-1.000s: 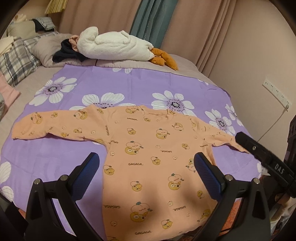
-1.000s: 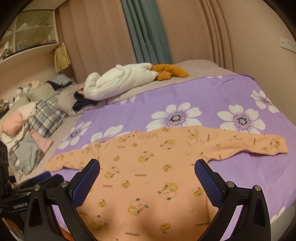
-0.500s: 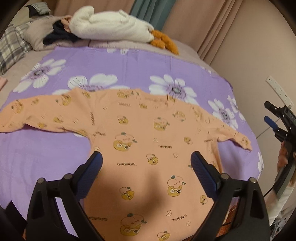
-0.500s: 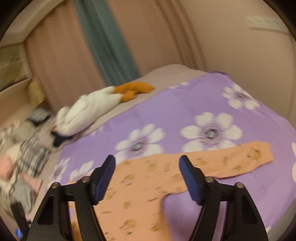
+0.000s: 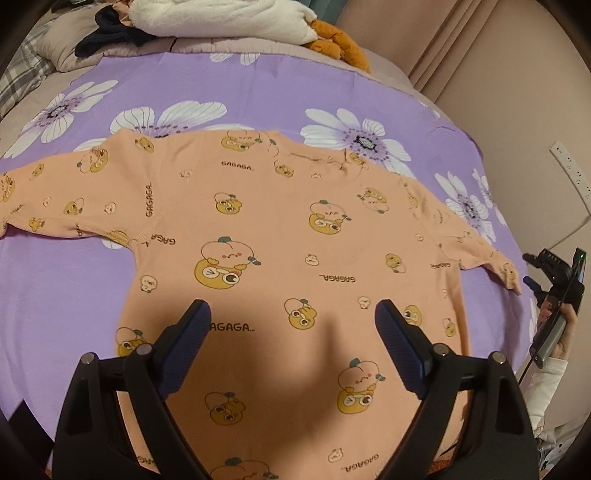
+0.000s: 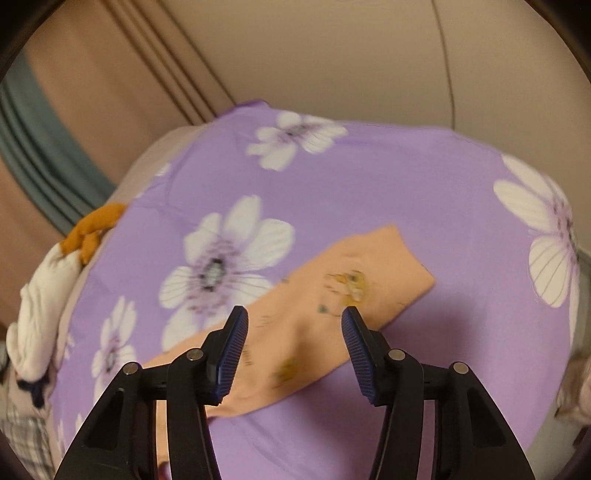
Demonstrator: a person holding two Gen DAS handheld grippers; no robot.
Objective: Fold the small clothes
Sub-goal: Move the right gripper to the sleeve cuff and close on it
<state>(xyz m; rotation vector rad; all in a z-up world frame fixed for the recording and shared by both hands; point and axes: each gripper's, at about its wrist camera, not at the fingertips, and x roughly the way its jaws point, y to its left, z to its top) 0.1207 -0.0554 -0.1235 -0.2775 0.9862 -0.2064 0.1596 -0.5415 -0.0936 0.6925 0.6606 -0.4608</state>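
A small peach long-sleeved shirt (image 5: 288, 236) with cartoon prints lies flat, sleeves spread, on a purple flowered sheet (image 5: 258, 92). My left gripper (image 5: 291, 314) is open and empty, hovering over the shirt's lower body. My right gripper (image 6: 293, 314) is open and empty, just above the shirt's right sleeve (image 6: 354, 284), near its cuff. The right gripper also shows at the right edge of the left wrist view (image 5: 554, 273), beside the sleeve's end.
A white plush toy (image 5: 221, 18) with orange feet (image 5: 336, 44) and dark clothes (image 5: 107, 33) lie at the bed's far end. A wall with a socket strip (image 5: 569, 166) and cable borders the bed's right side. Curtains (image 6: 55, 122) hang behind.
My left gripper has moved forward and lower over the shirt's body. My right gripper has swung right and down onto the right sleeve, with its jaws narrowed somewhat but still open.
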